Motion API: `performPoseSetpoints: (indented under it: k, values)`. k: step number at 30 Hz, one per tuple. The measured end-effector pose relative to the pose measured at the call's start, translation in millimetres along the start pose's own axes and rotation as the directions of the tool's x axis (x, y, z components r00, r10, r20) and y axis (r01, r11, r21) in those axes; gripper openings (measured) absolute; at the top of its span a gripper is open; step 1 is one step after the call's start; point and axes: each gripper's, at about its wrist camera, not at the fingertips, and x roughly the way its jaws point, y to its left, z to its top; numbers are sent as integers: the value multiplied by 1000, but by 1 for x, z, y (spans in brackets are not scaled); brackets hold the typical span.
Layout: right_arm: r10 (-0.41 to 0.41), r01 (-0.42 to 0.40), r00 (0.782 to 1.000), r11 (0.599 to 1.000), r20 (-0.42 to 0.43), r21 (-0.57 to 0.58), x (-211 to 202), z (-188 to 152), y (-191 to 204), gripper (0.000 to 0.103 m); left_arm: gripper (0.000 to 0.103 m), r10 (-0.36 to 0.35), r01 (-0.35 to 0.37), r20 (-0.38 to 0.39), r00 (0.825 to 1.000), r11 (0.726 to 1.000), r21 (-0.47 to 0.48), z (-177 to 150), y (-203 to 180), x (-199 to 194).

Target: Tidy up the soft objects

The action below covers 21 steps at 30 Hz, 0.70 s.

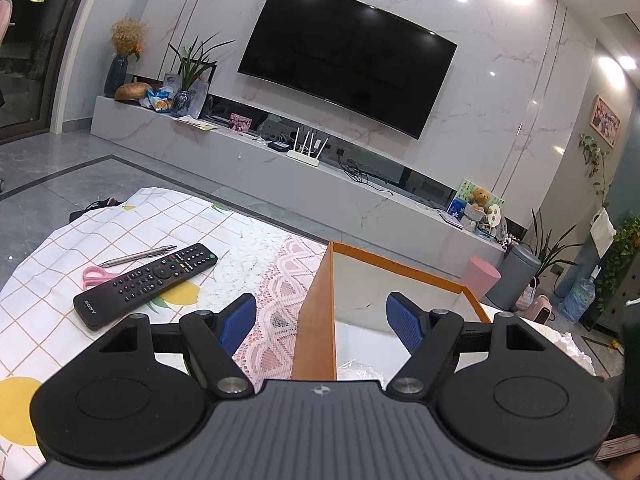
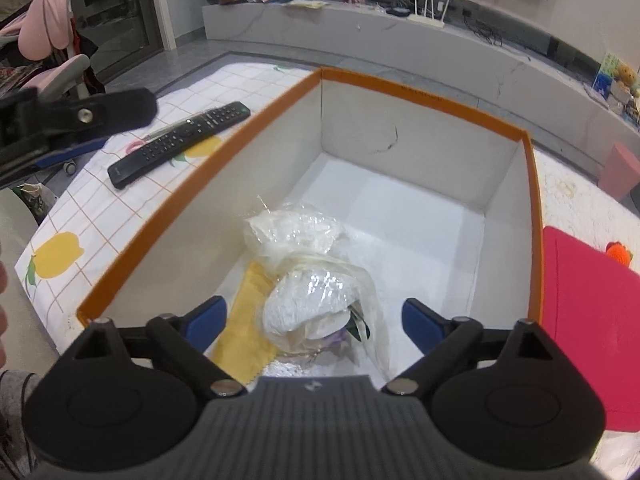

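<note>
An orange box with a white inside stands on the table. In it lies a white soft bundle wrapped in clear plastic, partly on a yellow cloth. My right gripper hangs over the box's near end, open, its blue pads either side of the bundle and not touching it. In the left wrist view my left gripper is open and empty, its pads either side of the box's left wall. One of its fingers shows at the upper left of the right wrist view.
A black remote, a pen and pink scissors lie on the checked tablecloth left of the box. A red cloth and a small orange knitted toy lie right of it. Crumpled plastic lies there too.
</note>
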Motion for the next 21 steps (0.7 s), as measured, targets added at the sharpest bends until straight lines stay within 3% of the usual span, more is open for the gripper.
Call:
performPoseSetpoints:
  k: [8, 21]
  values:
    - [13, -6, 996, 997, 85, -83, -20, -5, 6, 100, 87, -16, 16, 0, 1000, 1000, -3, 2, -3, -3]
    - [-6, 24, 983, 995, 185, -97, -66, -13, 1, 100, 87, -71, 71, -5, 997, 997, 10, -1, -19, -2]
